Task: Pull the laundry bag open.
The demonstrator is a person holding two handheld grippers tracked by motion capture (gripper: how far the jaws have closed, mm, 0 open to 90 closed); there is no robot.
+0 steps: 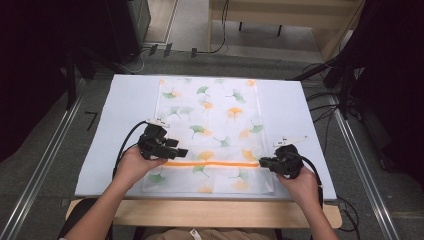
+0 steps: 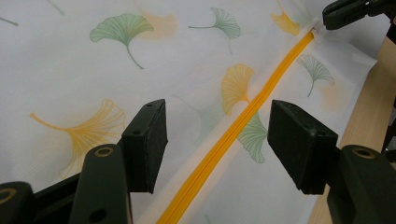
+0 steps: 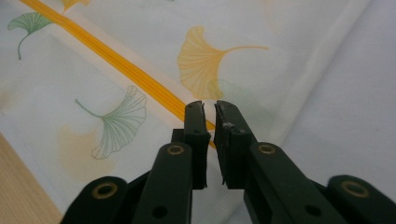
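Ginkgo-print pouch (image 1: 207,131) lies flat on my table (image 1: 125,100) — left claw (image 2: 217,140) gapes over its orange zipper (image 2: 233,133); right claw (image 3: 210,112) nearly together at the zipper's end.

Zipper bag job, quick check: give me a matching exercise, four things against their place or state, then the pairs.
Things:
1. left gripper
2. right gripper
3. orange zipper
4. table pad

Place or state:
A. pale blue, lying under the bag
B. jaws nearly closed at the zipper's end
C. jaws wide, astride the zipper
D. runs across the bag near the person's edge

Pairs: 1-C, 2-B, 3-D, 4-A
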